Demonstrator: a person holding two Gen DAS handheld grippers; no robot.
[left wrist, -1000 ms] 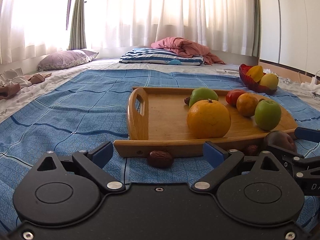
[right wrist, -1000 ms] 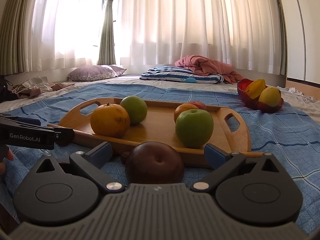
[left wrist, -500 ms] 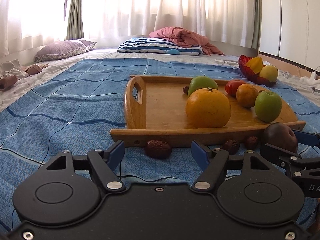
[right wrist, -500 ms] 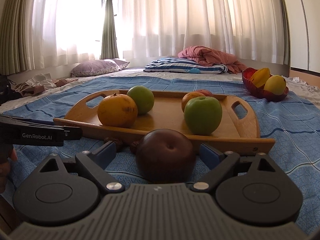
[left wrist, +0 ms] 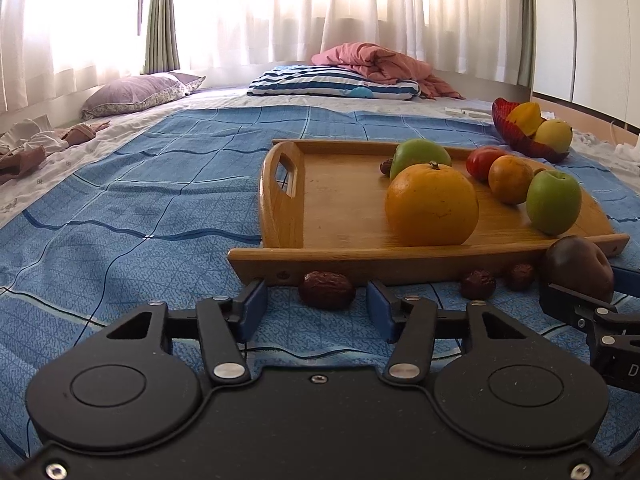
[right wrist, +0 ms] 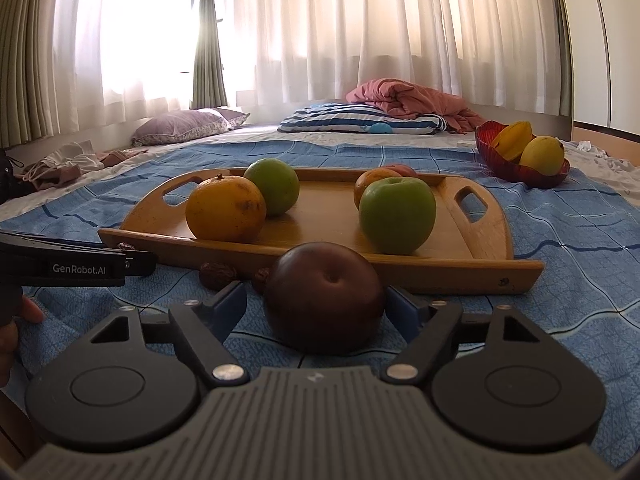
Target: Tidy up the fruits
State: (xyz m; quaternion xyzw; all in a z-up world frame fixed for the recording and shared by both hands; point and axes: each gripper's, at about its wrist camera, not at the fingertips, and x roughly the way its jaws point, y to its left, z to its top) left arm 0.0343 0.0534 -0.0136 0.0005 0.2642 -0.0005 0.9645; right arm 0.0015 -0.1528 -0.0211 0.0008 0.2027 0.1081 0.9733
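A wooden tray point(left wrist: 344, 216) lies on the blue bedspread with a big orange point(left wrist: 432, 205), two green apples point(left wrist: 553, 201), a small orange and a red fruit on it. My left gripper point(left wrist: 316, 308) is open and empty, its fingers either side of a brown date point(left wrist: 326, 289) in front of the tray. Two more dates point(left wrist: 477, 284) lie to the right. My right gripper point(right wrist: 316, 304) holds a dark purple fruit point(right wrist: 325, 303) between its blue pads point(right wrist: 230, 304), just before the tray's front edge point(right wrist: 440, 276). The right pad is mostly hidden by the fruit.
A red bowl point(right wrist: 516, 168) with yellow fruit stands at the far right on the bed. A striped pillow and pink blanket point(right wrist: 412, 100) lie at the back, a purple pillow point(right wrist: 184, 126) and clothes at the left. The left gripper's body point(right wrist: 72, 266) shows at the right view's left edge.
My left gripper has narrowed its opening and come down closer around the date. My right gripper with the dark fruit has lifted slightly and moved nearer the tray's front edge.
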